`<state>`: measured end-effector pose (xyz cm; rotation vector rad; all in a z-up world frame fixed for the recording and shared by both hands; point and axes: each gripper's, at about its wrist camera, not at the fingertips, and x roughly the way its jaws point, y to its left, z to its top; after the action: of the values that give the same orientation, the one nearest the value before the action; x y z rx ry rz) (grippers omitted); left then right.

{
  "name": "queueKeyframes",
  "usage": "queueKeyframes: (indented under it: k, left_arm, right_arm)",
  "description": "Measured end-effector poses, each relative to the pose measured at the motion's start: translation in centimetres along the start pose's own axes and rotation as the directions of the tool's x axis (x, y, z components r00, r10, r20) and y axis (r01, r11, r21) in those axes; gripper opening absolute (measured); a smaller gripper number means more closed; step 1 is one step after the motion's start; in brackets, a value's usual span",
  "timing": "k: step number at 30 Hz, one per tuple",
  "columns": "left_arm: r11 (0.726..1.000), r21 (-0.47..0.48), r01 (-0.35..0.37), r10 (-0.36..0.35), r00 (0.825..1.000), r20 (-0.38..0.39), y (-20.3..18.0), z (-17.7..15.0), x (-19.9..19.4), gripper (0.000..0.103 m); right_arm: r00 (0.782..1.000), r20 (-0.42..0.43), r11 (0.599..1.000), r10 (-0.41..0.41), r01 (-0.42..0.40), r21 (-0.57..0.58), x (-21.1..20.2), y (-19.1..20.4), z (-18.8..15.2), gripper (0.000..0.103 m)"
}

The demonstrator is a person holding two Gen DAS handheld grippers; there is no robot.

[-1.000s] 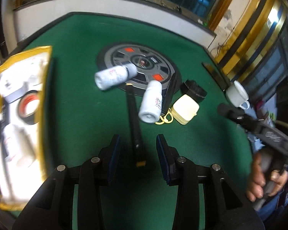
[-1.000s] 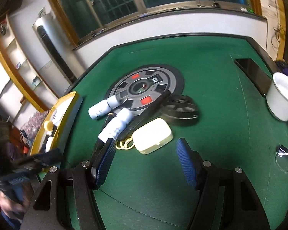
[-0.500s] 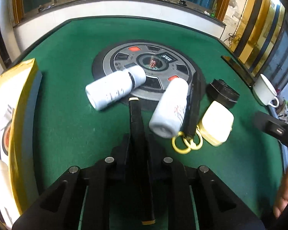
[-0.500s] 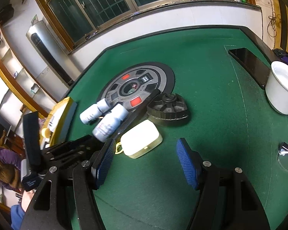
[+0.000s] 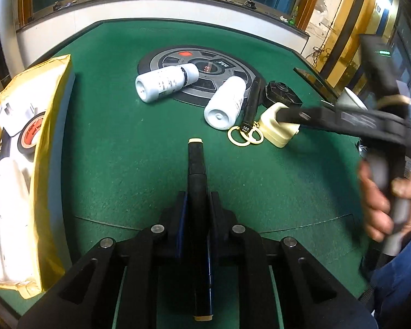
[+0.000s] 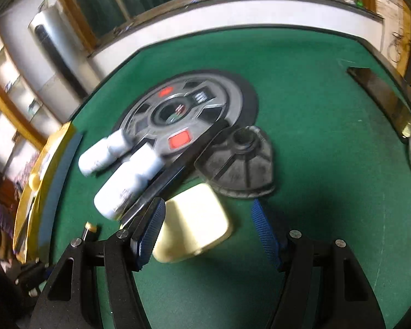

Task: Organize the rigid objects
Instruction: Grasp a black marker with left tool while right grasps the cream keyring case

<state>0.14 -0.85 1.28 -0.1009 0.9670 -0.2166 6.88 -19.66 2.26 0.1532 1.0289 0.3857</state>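
Two grippers work beside the yellow box (image 5: 52, 164): your right gripper (image 6: 208, 230) straddles the cream case (image 6: 191, 224), jaws wide, ready to close; your left gripper (image 5: 196, 208) clamps the black marker (image 5: 196, 164), likely bound for that box.

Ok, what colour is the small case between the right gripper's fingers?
Cream, pale yellow case; clearest in the right wrist view.

Two bottles (image 5: 167, 85) (image 5: 226, 103) lie side by side on the counter (image 5: 123, 148), partly on the round disc (image 5: 197, 75). Right of them: a marker (image 5: 250, 104), then a case (image 5: 279, 128), ribbed cap (image 5: 282, 97) behind it. Box (image 5: 49, 164) sits far left.
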Motion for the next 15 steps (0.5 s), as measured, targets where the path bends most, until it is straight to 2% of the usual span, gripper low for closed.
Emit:
queueKeyframes:
  k: [2, 4, 5, 7, 8, 10, 11, 15]
  left_arm:
    - [1.000, 0.001, -0.001, 0.001, 1.000, -0.001, 0.0, -0.1, -0.1, 0.013]
    - [1.000, -0.002, 0.000, 0.000, 1.000, -0.001, 0.0, 0.0, -0.1, 0.013]
    - [1.000, -0.001, -0.003, 0.003, 1.000, -0.001, 0.0, 0.0, -0.1, 0.013]
    - [1.000, 0.000, -0.009, 0.009, 1.000, 0.000, -0.1, 0.0, 0.0, 0.013]
    - [1.000, -0.001, -0.009, 0.009, 1.000, 0.003, -0.1, -0.2, -0.1, 0.013]
    - [1.000, -0.002, -0.005, 0.005, 1.000, 0.006, 0.0, -0.3, -0.1, 0.013]
    - [1.000, -0.005, -0.003, 0.003, 1.000, 0.006, 0.1, -0.4, -0.2, 0.013]
    - [1.000, 0.010, -0.004, 0.004, 1.000, 0.010, 0.0, -0.5, -0.2, 0.013]
  right_arm:
    - [0.995, -0.074, 0.994, 0.063, -0.069, -0.086, -1.5, 1.4, -1.1, 0.061]
    - [0.977, -0.139, 0.969, 0.161, -0.183, -0.163, -3.1, 2.6, -2.2, 0.061]
    - [0.982, -0.103, 0.966, 0.160, -0.177, -0.190, -4.0, 2.8, -2.2, 0.060]
    - [0.998, 0.000, 0.981, 0.068, -0.067, -0.180, -4.9, 2.2, -1.4, 0.061]
    - [0.998, 0.004, 0.986, 0.059, -0.058, -0.157, -4.6, 1.6, -1.0, 0.061]
    - [0.993, -0.026, 0.988, 0.113, -0.115, -0.106, -3.5, 0.6, -0.8, 0.061]
    - [0.993, -0.030, 0.988, 0.113, -0.116, -0.106, -2.9, 0.6, -1.0, 0.061]
    - [0.996, -0.067, 0.975, 0.055, -0.068, -0.211, -1.4, 3.0, -2.1, 0.061]
